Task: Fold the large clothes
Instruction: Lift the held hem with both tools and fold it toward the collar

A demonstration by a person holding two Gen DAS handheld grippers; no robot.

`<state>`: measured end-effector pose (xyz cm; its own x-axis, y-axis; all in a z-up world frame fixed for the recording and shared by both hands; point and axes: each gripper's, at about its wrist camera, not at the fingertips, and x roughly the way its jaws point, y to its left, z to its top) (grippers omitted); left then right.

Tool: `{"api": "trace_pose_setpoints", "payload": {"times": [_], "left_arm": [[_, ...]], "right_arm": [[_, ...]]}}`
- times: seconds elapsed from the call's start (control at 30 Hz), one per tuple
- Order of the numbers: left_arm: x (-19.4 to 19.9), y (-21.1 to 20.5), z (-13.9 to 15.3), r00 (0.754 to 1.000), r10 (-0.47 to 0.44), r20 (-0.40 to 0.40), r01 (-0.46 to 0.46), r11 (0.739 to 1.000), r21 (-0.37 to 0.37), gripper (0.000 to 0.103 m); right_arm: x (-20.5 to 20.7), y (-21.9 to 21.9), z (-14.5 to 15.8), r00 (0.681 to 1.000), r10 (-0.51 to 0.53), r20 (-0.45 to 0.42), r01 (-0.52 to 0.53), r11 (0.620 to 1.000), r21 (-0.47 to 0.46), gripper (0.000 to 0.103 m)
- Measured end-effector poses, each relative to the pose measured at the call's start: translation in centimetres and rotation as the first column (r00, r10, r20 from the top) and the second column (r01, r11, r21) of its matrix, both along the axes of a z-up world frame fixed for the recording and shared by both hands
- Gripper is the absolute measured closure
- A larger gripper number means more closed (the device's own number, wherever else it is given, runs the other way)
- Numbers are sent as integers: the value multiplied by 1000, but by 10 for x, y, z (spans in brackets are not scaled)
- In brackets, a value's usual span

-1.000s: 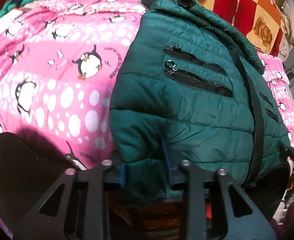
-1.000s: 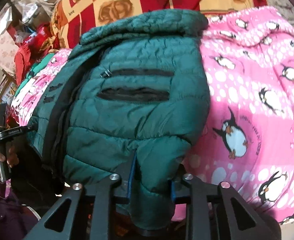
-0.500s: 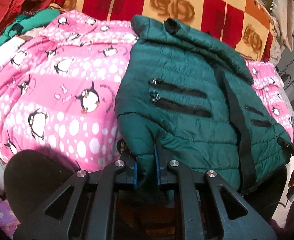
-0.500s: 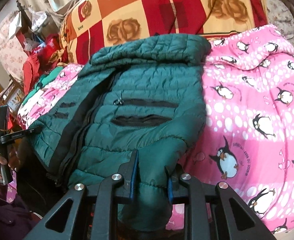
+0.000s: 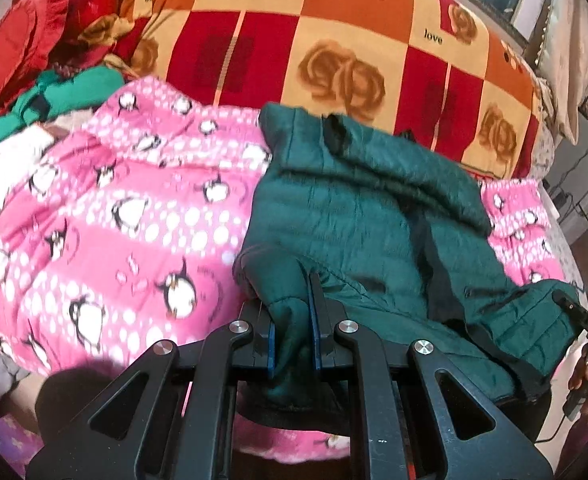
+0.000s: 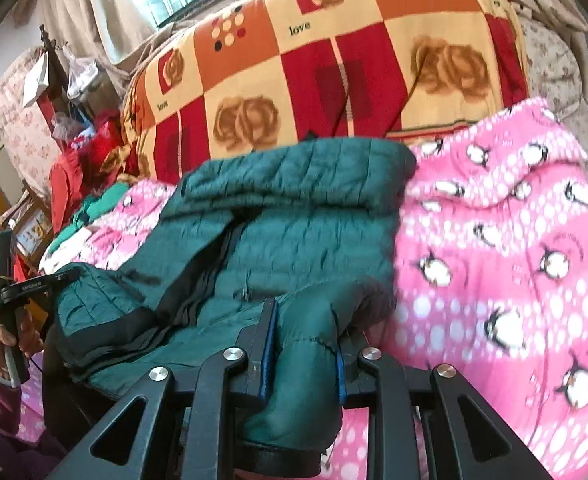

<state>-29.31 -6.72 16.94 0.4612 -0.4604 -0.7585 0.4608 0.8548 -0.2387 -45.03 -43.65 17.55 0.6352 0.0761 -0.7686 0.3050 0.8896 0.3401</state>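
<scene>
Jacket hem lifted by both your grippers.
Your left gripper (image 5: pixel 292 322) and right gripper (image 6: pixel 302 346) each pinch the jacket (image 5: pixel 358 216), now raised higher off the pink blanket (image 5: pixel 105 232) than before.

1. The green jacket (image 5: pixel 358 216) is covering the middle of the bed, so a gripper is not finding free passage there; its near hem is filling the gap between the fingers of the left gripper (image 5: pixel 291 332) and of the right gripper (image 6: pixel 302 356).
2. The pink penguin blanket (image 5: pixel 105 232) is lying flat and open on both sides of the jacket, giving free room for a hand.
3. The checked blanket (image 5: pixel 334 40) is rising like a wall behind the jacket and is closing the far side.
4. A pile of red and green clothes (image 5: pixel 33 72) is blocking the far corner beside the pink blanket.
</scene>
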Motion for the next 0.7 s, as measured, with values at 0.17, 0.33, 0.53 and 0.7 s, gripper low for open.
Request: {"api": "trace_pose_setpoints", "payload": {"times": [0.17, 0.33, 0.53, 0.7], "left_arm": [[14, -14, 15, 999, 19, 43, -18, 1000, -11, 91], [27, -25, 22, 997, 36, 66, -35, 999, -10, 91], [47, -38, 27, 995, 64, 83, -63, 998, -12, 91], [66, -52, 30, 991, 82, 103, -82, 997, -7, 91]], "right_arm": [[19, -15, 8, 1000, -19, 24, 19, 1000, -15, 81], [40, -30, 11, 998, -45, 37, 46, 999, -19, 81], [66, -46, 13, 997, -57, 43, 59, 998, -37, 81], [93, -57, 11, 997, -72, 41, 74, 996, -55, 81]]}}
